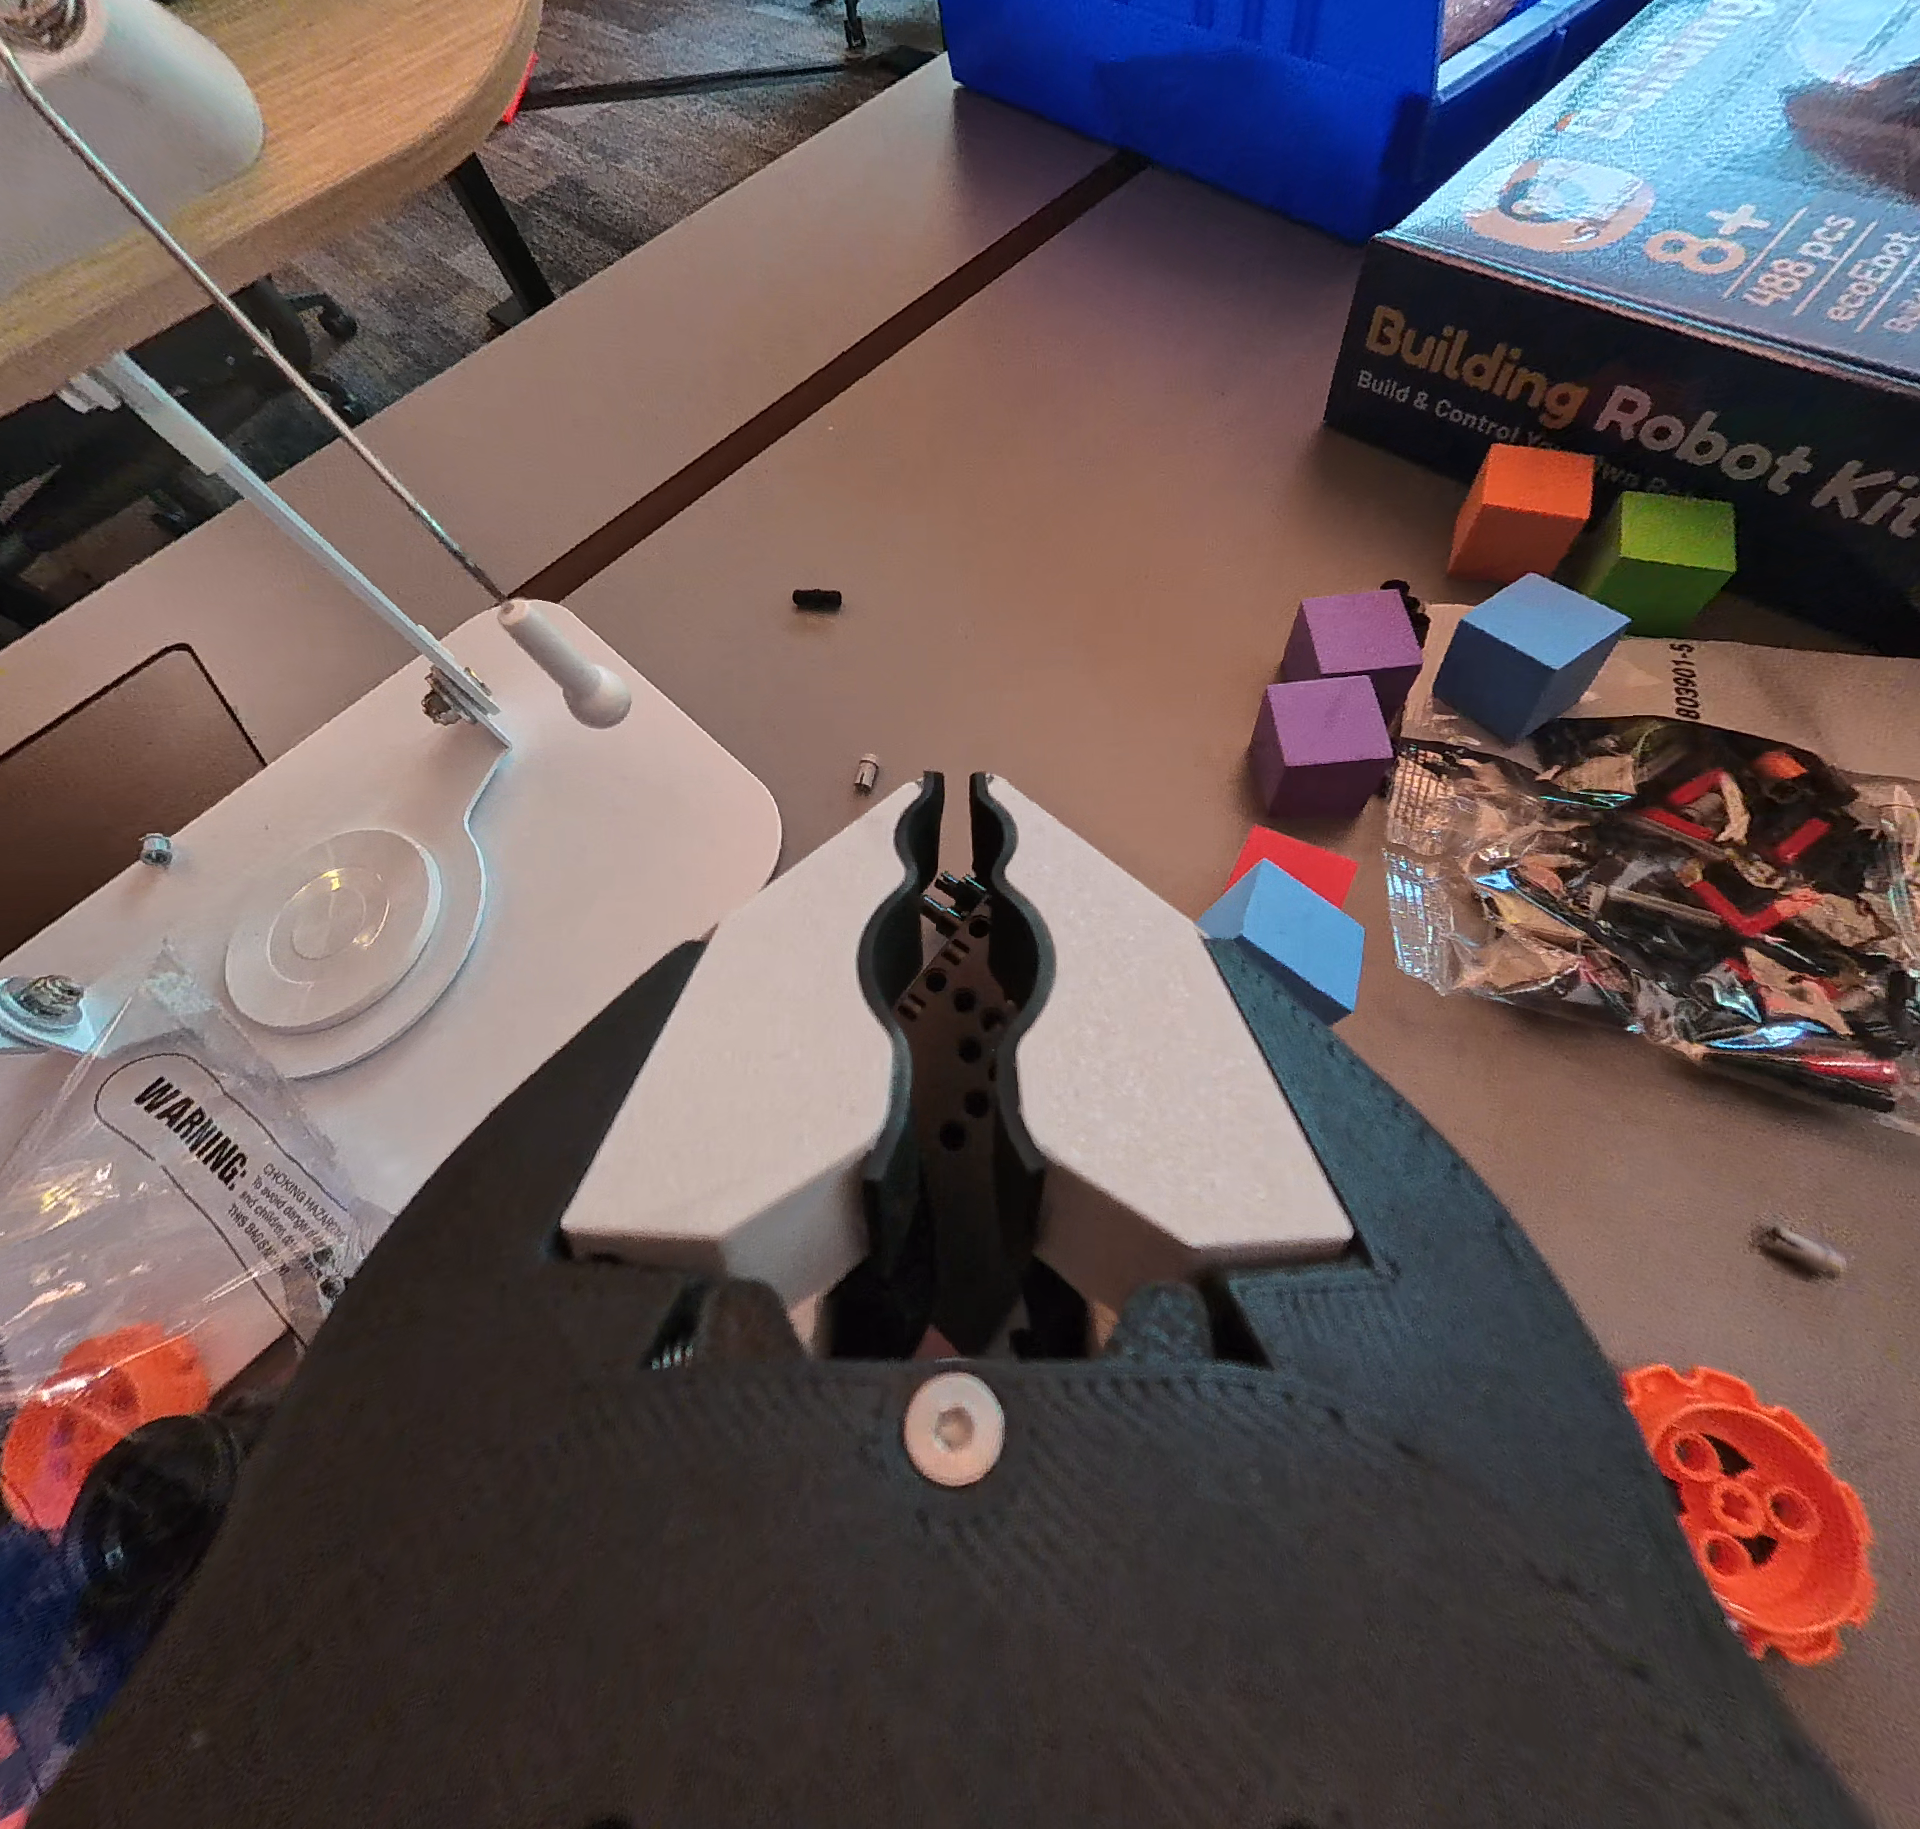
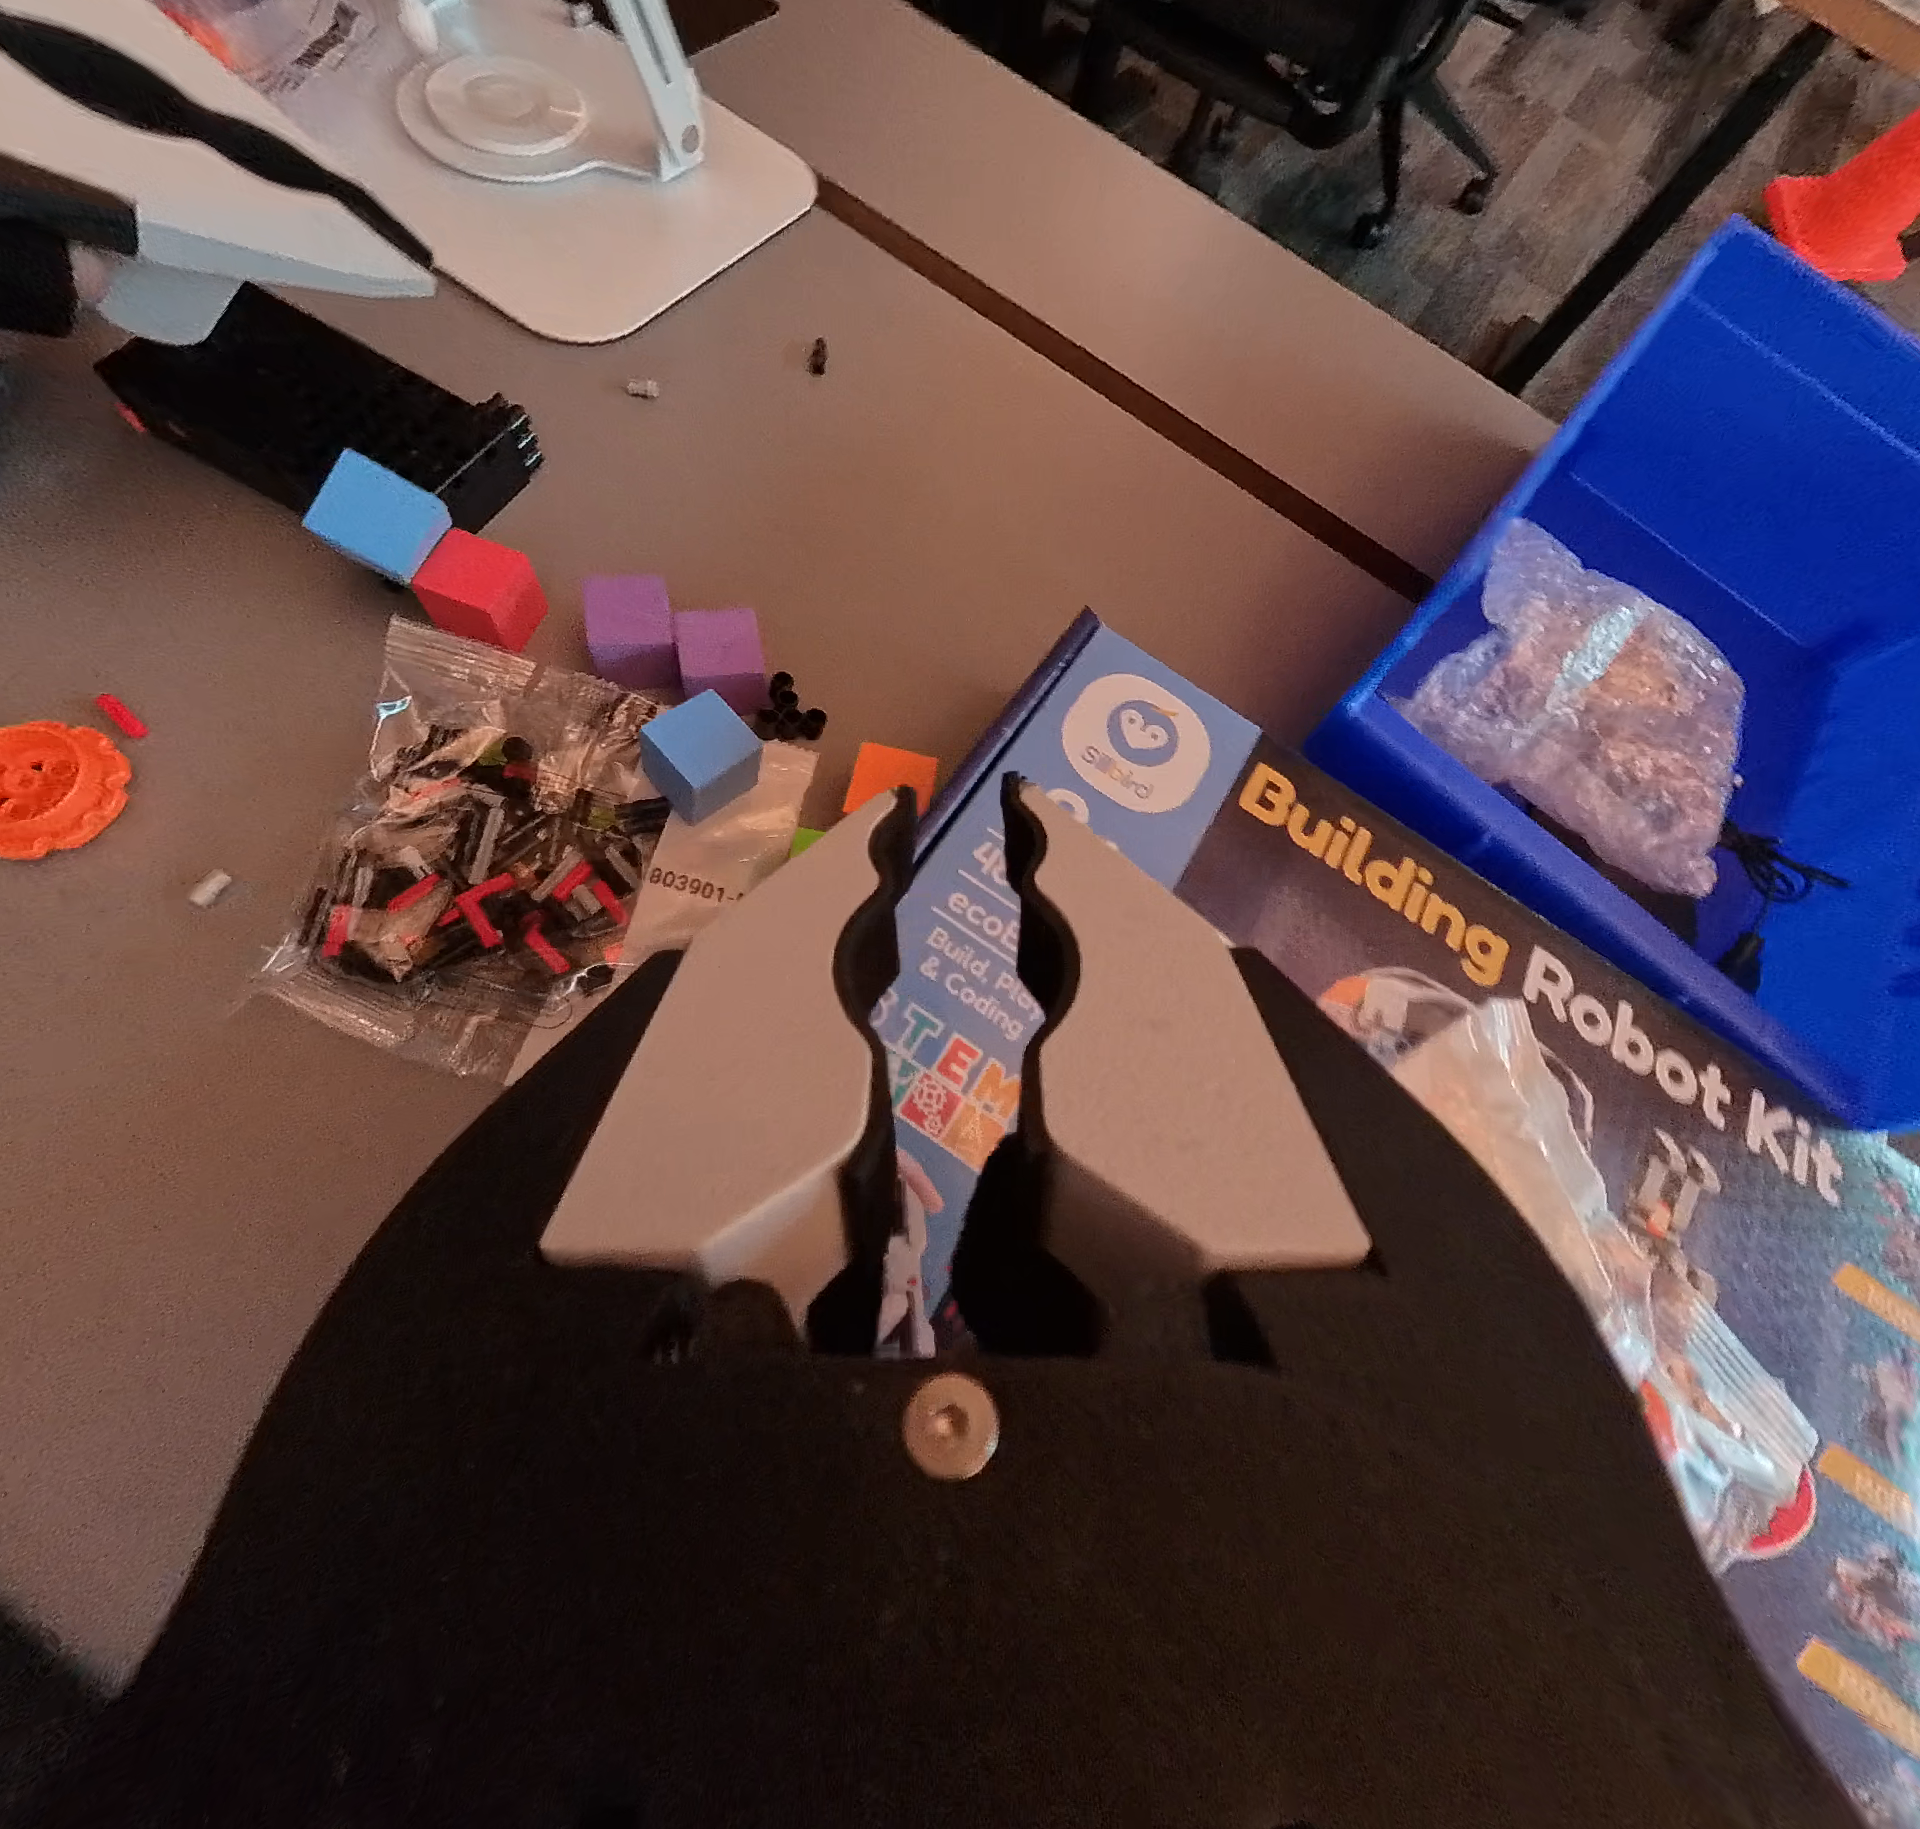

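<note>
Gripping a black studded block (image 1: 961, 1041), perforated with round holes, our left gripper (image 1: 957, 782) is keeping its jaws nearly together, clamped on it just above the surface (image 1: 1039, 532). We're hovering our right gripper (image 2: 958, 792) over the kit box (image 2: 1403, 948), jaws slightly apart and holding nothing. Coloured cubes are lying beside a parts bag (image 2: 468, 865).

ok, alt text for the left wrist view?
The left gripper, jaws nearly closed on a black perforated building block, sits above a grey table. Coloured foam cubes, a bag of small parts and a dark kit box lie right; a white lamp base left.
</note>
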Demonstrator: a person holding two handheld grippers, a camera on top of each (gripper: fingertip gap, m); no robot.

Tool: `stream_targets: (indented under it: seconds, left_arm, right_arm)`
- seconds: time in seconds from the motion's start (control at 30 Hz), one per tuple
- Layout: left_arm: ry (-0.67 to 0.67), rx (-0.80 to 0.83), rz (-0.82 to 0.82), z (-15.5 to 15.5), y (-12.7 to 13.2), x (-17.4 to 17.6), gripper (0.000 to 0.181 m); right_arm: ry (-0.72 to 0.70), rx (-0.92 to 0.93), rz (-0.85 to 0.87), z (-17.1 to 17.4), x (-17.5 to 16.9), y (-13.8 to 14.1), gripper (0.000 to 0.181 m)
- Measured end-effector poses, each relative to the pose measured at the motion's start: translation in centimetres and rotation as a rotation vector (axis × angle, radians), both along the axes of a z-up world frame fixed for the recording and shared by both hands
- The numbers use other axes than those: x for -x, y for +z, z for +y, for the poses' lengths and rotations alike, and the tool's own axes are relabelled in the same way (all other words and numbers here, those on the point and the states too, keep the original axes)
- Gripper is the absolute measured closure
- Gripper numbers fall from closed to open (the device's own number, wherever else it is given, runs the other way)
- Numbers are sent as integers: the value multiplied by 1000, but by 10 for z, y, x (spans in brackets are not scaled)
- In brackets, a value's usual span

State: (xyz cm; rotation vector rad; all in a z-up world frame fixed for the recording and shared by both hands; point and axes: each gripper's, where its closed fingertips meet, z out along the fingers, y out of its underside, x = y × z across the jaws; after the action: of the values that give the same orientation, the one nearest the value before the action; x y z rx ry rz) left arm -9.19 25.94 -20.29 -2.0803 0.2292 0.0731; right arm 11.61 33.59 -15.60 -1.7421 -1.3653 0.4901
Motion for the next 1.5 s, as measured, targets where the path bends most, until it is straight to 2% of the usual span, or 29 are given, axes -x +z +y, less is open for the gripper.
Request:
stream_targets:
  seconds: [0.17,0.3,0.5,0.57,0.63,0.73,0.83,1.0,1.1,1.23,1.33,1.4,1.5]
  left_arm:
    - [-11,6,11,0,-1,-3,177]
    - [-33,12,20,1,-2,-8,177]
    - [-85,14,33,2,-2,-20,176]
    - [-90,14,40,2,-2,-21,176]
    - [-92,11,40,2,0,-21,176]
    - [-92,3,32,2,2,-20,176]
    - [-98,-3,23,2,4,-22,175]
    - [-153,36,5,-2,0,-34,165]
    - [-230,94,-32,-10,-6,-46,158]
    - [-311,121,-130,-22,-4,-58,142]
    - [-330,134,-126,-26,-7,-55,135]
    - [-352,137,-125,-28,-7,-58,132]
    - [-360,171,-66,-29,-16,-57,135]
  right_arm:
    - [128,-19,-161,-17,37,-17,146]
    - [205,29,-313,-28,73,-45,141]
    - [241,56,-541,-26,102,-90,140]
    - [239,76,-586,-26,104,-99,154]
    - [238,70,-598,-24,107,-101,156]
    - [239,43,-590,-20,106,-93,155]
    - [221,40,-513,-10,95,-61,155]
    - [93,59,-474,36,34,-10,155]
    - [48,118,-515,53,-2,-10,155]
    - [14,151,-593,64,-24,-33,155]
    - [12,158,-590,64,-23,-44,150]
    - [-17,87,-557,67,-18,-34,150]
    - [89,33,-473,36,14,-20,150]
